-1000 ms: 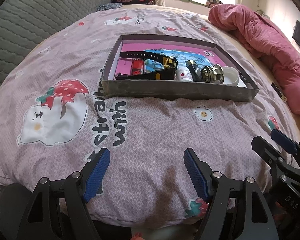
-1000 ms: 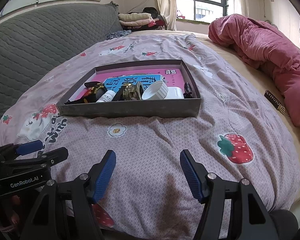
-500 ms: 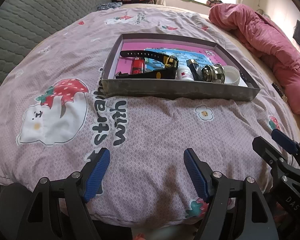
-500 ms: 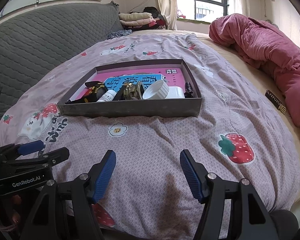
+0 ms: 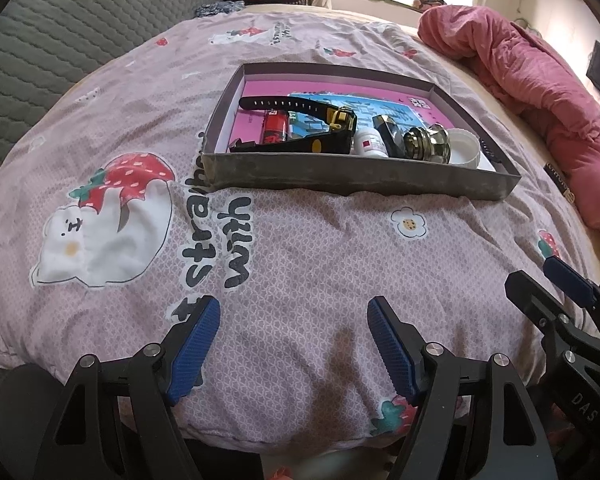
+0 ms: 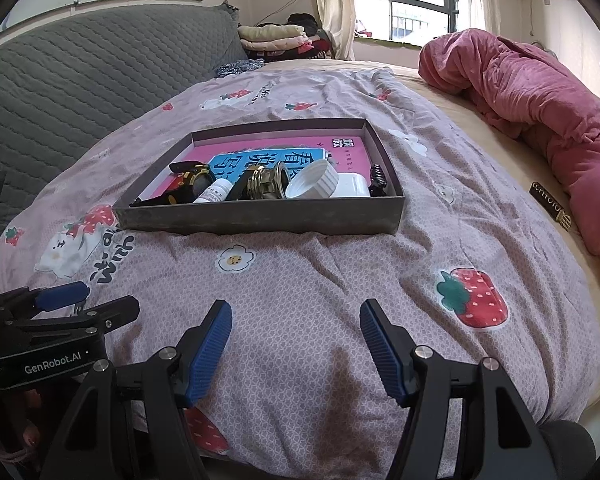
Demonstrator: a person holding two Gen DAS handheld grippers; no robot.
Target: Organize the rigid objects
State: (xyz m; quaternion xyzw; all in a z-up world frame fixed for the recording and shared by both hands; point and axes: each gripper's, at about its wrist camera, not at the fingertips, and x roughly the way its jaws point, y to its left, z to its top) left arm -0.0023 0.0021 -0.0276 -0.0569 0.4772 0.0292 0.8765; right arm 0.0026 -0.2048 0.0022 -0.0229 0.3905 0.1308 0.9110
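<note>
A shallow grey box (image 5: 356,174) (image 6: 260,220) sits on the bed. It holds a black watch strap (image 5: 284,105), a red can (image 5: 275,131), a black and yellow tool (image 5: 332,136), a small white bottle (image 5: 367,146) (image 6: 214,194), a brass knob (image 5: 424,146) (image 6: 266,182), a white cap (image 5: 465,152) (image 6: 312,180) and a black hair clip (image 6: 378,176). My left gripper (image 5: 294,320) is open and empty near the bed's front edge. My right gripper (image 6: 296,320) is open and empty beside it, to its right.
A pink strawberry-print quilt (image 5: 140,208) covers the bed. A bunched red blanket (image 6: 540,112) lies at the right. A grey quilted headboard (image 6: 80,80) is at the left. A small dark label (image 6: 552,210) lies on the sheet at the right. Folded clothes (image 6: 276,38) sit at the back.
Both grippers have stayed open and empty. The views have barely shifted; nothing in the box has moved.
</note>
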